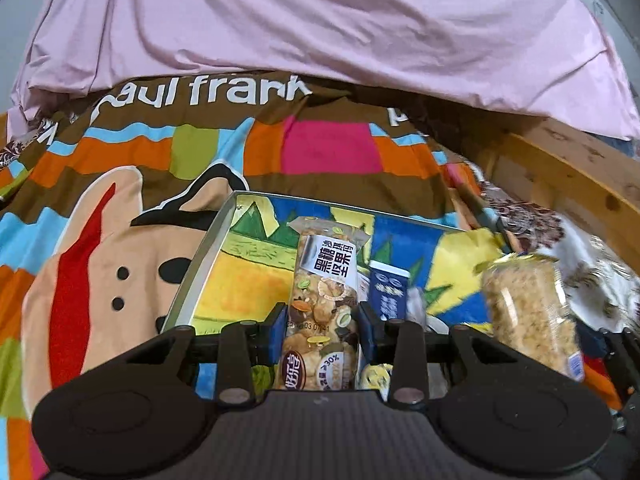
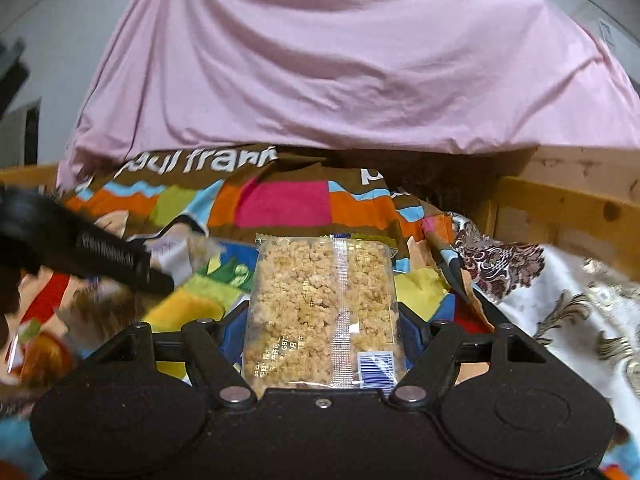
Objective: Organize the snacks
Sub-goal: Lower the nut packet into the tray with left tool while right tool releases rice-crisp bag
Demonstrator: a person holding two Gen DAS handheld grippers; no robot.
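We find the left gripper (image 1: 323,330) pinching a clear nut-brittle bar packet (image 1: 325,300) and the right gripper (image 2: 322,330) clamping a transparent crumbly cereal-bar packet (image 2: 320,312), both angled down over the metal-rimmed, brightly printed tray (image 1: 200,264) holding a dark-blue packet (image 1: 387,292).

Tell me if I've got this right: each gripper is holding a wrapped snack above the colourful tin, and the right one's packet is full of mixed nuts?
Not quite. The right gripper holds a clear crumbly cereal bar, as the right wrist view shows. The mixed-nut bar is in the left gripper, above the tin.

The bedspread (image 1: 328,148) reads "frank"; the nut bar wrapper (image 1: 324,300) shows "30%".
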